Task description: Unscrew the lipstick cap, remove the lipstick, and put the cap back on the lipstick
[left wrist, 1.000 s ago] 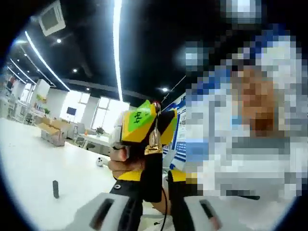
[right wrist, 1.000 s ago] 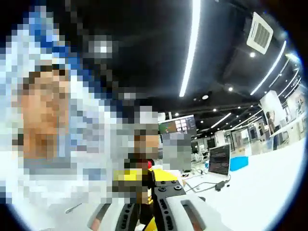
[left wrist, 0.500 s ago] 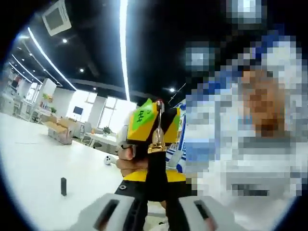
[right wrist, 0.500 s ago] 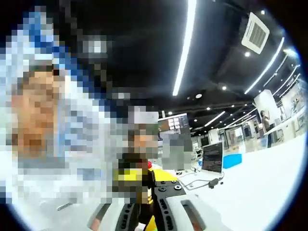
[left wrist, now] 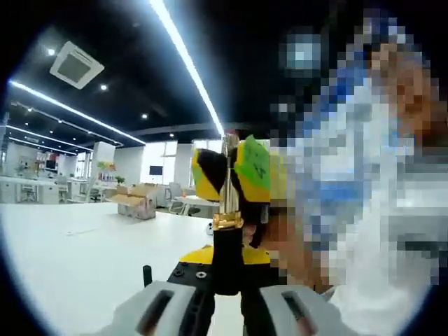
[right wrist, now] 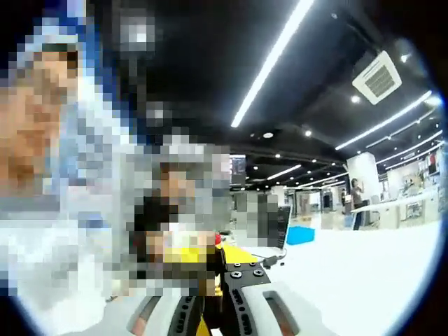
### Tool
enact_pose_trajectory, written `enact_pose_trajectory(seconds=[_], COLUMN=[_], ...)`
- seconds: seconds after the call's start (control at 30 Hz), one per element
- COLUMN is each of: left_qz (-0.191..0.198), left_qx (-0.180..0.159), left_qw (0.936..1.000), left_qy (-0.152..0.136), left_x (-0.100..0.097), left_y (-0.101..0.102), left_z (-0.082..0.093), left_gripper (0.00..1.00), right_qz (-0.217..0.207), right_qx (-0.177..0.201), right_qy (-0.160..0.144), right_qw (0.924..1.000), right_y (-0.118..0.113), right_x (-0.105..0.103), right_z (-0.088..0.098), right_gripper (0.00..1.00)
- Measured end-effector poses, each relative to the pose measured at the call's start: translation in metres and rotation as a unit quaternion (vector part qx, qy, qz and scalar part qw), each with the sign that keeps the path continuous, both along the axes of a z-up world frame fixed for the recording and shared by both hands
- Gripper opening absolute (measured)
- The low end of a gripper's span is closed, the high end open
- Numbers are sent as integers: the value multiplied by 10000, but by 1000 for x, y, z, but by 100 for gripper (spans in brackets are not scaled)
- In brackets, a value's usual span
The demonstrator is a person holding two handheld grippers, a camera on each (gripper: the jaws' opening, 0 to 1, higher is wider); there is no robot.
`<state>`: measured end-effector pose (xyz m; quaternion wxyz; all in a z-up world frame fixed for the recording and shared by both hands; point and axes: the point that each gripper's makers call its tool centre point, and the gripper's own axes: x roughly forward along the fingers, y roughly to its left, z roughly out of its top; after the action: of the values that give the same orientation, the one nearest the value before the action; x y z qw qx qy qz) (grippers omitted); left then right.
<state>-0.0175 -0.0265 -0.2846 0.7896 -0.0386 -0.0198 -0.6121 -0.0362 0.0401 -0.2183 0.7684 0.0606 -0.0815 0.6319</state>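
My left gripper [left wrist: 225,297] is shut on the lipstick's black base [left wrist: 225,259]. The lipstick's gold band and silver tube [left wrist: 227,185] stand straight up from the jaws. My right gripper [left wrist: 245,171], yellow and black with a green sticker, sits at the top of that tube, held by a hand. In the right gripper view its jaws [right wrist: 210,297] stand close together on a dark, narrow part of the lipstick [right wrist: 212,280], with a small red tip [right wrist: 218,240] beyond. The black cap [left wrist: 147,274] stands upright on the white table [left wrist: 77,259], left of the lipstick.
A person stands close behind both grippers. Cardboard boxes [left wrist: 136,201] and desks lie far back on the left. A monitor and a blue box [right wrist: 301,234] stand on the table in the right gripper view. Ceiling light strips run overhead.
Both views have swung and rolled with the hands. In the left gripper view the right gripper now sits right of the tube instead of left. Neither grip has changed.
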Motion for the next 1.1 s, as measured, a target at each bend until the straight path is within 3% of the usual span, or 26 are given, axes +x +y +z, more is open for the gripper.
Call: enact_pose_trajectory(seconds=[0.17,0.33,0.43,0.5,0.6,0.67,0.8,0.87,0.93,1.03,1.1], left_qz=[397,1166,1927,2479,2685,2669,2321,1996,1684,919,273], left_qx=[-72,-146,11,310,723,640,815,934,854,679,766], left_qw=[9991,9926,9801,9645,9513,9526,9615,9702,9791,9927,9964], left_qy=[-102,-295,-482,-852,-1330,-1311,-1227,-1003,-757,-385,-250], left_x=[9,24,38,44,43,40,34,28,24,10,-4], left_y=[2,7,17,24,24,24,19,16,14,9,6], left_z=[1,4,2,1,0,2,1,-4,-4,-2,-8], left_gripper=[12,12,12,12,13,14,16,19,25,28,35], right_qz=[-436,-871,-1125,-1231,-1247,-1219,-1055,-908,-437,-133,115], right_qx=[-147,-195,-218,-235,-275,-247,-211,-217,-146,39,156], right_qy=[-245,-448,-555,-602,-678,-710,-618,-521,-254,-17,119], right_qw=[9986,9950,9919,9903,9895,9897,9923,9943,9986,9999,9997], right_y=[-1,-1,1,3,4,3,1,1,4,1,-1], right_x=[8,15,19,22,22,21,18,17,8,6,2], right_z=[0,1,0,-3,-3,-1,0,-1,-3,1,3], right_gripper=[5,5,5,5,5,5,5,6,6,6,6])
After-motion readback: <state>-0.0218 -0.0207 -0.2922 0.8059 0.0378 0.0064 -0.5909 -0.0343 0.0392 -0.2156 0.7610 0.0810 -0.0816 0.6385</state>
